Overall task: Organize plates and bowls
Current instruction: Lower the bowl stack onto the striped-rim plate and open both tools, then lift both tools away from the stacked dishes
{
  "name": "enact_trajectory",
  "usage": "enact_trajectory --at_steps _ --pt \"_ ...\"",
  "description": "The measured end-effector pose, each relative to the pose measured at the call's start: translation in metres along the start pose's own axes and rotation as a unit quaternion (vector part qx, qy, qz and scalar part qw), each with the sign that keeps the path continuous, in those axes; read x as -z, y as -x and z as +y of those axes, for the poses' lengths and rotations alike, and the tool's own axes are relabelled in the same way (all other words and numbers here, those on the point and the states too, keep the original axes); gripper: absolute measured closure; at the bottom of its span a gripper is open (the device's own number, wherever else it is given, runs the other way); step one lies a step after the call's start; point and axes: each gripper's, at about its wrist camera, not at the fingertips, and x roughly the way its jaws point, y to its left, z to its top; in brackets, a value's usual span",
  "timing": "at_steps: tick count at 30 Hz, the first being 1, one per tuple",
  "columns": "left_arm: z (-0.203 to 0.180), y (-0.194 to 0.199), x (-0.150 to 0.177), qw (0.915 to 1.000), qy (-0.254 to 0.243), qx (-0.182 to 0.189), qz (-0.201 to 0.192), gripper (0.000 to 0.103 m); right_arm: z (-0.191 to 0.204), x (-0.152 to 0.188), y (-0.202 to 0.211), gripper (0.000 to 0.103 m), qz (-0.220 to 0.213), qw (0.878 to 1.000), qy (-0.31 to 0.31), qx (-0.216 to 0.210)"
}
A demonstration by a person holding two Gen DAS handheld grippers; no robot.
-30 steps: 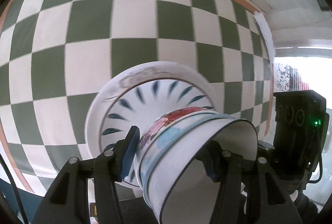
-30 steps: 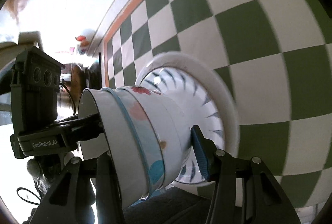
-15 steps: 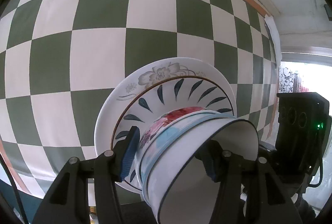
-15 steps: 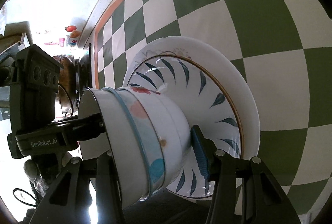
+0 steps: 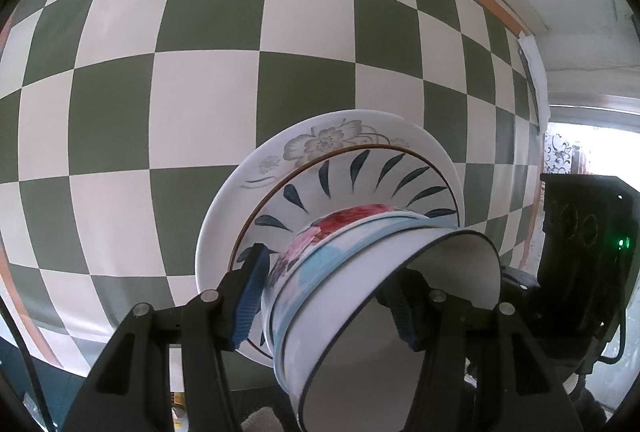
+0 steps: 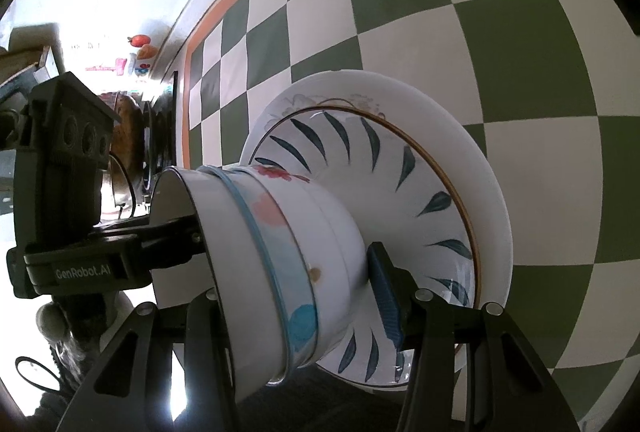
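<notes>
Both the left tongs (image 5: pixel 328 296) and right tongs (image 6: pixel 296 292) grip the nested white floral ceramic bowls (image 5: pixel 360 272), whose base rests on stacked leaf-patterned white plates (image 6: pixel 400 167) over the green-and-white checkered table (image 5: pixel 200 91).

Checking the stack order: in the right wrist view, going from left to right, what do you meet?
Left gripper → stacked bowls → leaf-pattern plate → floral-rim plate → checkered cloth.
</notes>
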Motion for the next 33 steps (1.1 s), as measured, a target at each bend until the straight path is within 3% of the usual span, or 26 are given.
enact_trajectory --at_steps 7,8,11,12,13,14,17,20,25,28,33 --pt "-0.004 0.011 0.003 0.9993 -0.016 -0.024 -0.022 0.033 0.015 0.002 0.007 0.049 -0.007 0.999 0.028 0.042" --pt "-0.003 0.012 0.003 0.9991 -0.017 -0.027 -0.026 0.026 0.017 0.003 0.01 0.047 -0.011 0.998 0.03 0.045" --pt "-0.004 0.02 0.005 0.9982 -0.02 -0.036 -0.042 0.022 0.023 0.004 0.024 0.037 -0.033 0.996 0.038 0.073" --pt "-0.004 0.023 0.006 0.998 -0.019 -0.04 -0.046 0.013 0.025 0.005 0.029 0.034 -0.042 0.995 0.042 0.084" --pt "-0.005 0.026 0.008 0.9975 -0.021 -0.043 -0.052 0.011 0.027 0.005 0.033 0.026 -0.049 0.993 0.045 0.093" --pt "-0.005 0.029 0.009 0.9969 -0.021 -0.048 -0.059 0.01 0.028 0.007 0.038 0.019 -0.055 0.992 0.047 0.1" --pt "-0.009 0.038 0.016 0.9929 -0.026 -0.079 -0.085 0.01 0.031 0.011 0.05 0.016 -0.069 0.988 0.05 0.129" --pt "-0.011 0.05 0.024 0.9868 -0.031 -0.107 -0.117 0.003 0.034 0.019 0.061 0.012 -0.084 0.982 0.059 0.16" --pt "-0.012 0.066 0.04 0.9784 -0.026 -0.123 -0.164 0.002 0.043 0.038 0.08 0.007 -0.119 0.969 0.073 0.204" --pt "-0.012 0.078 0.053 0.9741 -0.019 -0.117 -0.193 0.002 0.054 0.052 0.091 0.007 -0.138 0.964 0.086 0.209" --pt "-0.018 0.103 0.078 0.9583 -0.015 -0.12 -0.259 0.002 0.083 0.08 0.113 0.006 -0.195 0.945 0.122 0.232"
